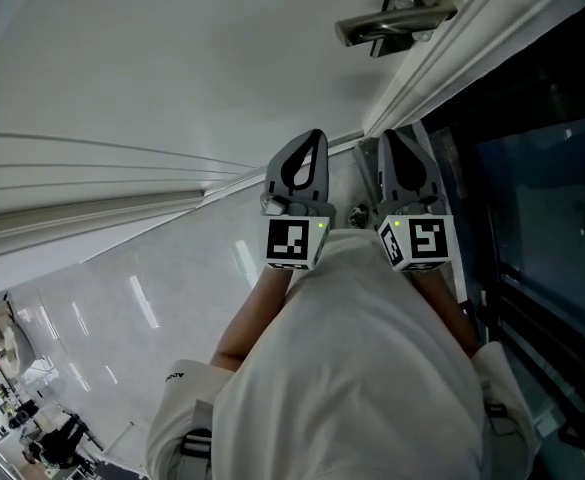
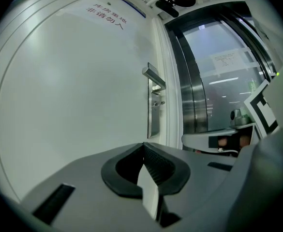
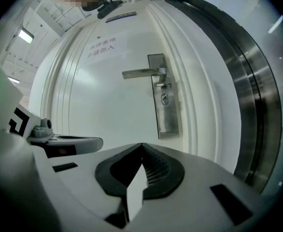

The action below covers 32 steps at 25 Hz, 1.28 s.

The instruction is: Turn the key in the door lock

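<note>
Key (image 3: 165, 99): sat in the keyhole of the lock plate (image 3: 166, 117), just under the lever handle (image 3: 143, 73) on the white door (image 3: 97, 110); too small to say which way it was turned
Left gripper (image 1: 315, 140): jaws pressed together with nothing between them, held level and well short of the door
Right gripper (image 1: 392, 140): same story, pads shut tight on nothing, just beside the left one
Stage: could have gone either way here; a key waiting for a grip, or a key already turned with both grippers clear of it, and the pictures fitted both
Doing it well: (a judgement, this) any hold on that key would want the jaws parted before they arrived, the pads flat on the key's bow, and the twist made about the key's own line so it neither bent nor pulled out; the handle sat close above, so the way in looked to be level and beneath it
Right gripper view: the prize shot, door nearly square on, with key, plate and handle all clear
Left gripper view: caught the plate from the side, the key a mere nub, but showed the dark glass panel (image 2: 218, 81) beside the door
Head view: both grippers side by side and the handle at the top, no key at all
</note>
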{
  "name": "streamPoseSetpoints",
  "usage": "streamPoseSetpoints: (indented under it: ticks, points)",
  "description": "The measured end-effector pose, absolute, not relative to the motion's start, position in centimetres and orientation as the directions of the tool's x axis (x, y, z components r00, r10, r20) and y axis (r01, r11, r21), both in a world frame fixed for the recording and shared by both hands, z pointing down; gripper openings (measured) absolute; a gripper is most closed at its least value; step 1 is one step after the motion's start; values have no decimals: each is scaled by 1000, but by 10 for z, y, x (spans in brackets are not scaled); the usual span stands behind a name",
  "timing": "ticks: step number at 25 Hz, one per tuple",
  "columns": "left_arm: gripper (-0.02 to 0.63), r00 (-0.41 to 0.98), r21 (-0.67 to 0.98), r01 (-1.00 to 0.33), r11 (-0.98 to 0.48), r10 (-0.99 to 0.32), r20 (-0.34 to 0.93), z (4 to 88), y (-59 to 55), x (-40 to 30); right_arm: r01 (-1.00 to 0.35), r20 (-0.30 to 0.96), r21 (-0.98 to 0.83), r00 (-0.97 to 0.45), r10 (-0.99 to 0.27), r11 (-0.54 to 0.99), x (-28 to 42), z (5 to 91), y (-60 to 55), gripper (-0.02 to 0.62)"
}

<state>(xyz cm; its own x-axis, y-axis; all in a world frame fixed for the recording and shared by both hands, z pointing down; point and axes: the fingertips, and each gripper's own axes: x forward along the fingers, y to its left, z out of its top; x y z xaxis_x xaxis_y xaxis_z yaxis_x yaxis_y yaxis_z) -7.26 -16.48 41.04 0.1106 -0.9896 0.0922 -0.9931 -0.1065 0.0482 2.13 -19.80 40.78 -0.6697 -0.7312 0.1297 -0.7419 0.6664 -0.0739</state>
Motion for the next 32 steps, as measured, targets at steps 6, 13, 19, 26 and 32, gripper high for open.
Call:
streamPoseSetpoints:
  ticks: [6,13,19,26,32]
  points:
    - [9,123,54,-991,-118,-988,95,412,-162,-68,-726,128,-30,-684,-718,687,11,405,-194,5]
    - [9,148,47,-988,-145,-986,79,409,-161,-62,-738,150,-23,-670,-727,675,10,410,-189,3]
    - [9,150,55,-988,-145,-984,93,411,-156,-62,-746,160,-26,-661,-734,666,11,412,-186,3]
    - [9,163,50,-986,-159,-981,102,414,-153,-60,-746,169,-17,-658,-734,666,9,415,-180,3]
    - [9,165,61,-985,-159,-981,101,416,-150,-62,-750,181,-6,-652,-737,662,6,416,-178,3]
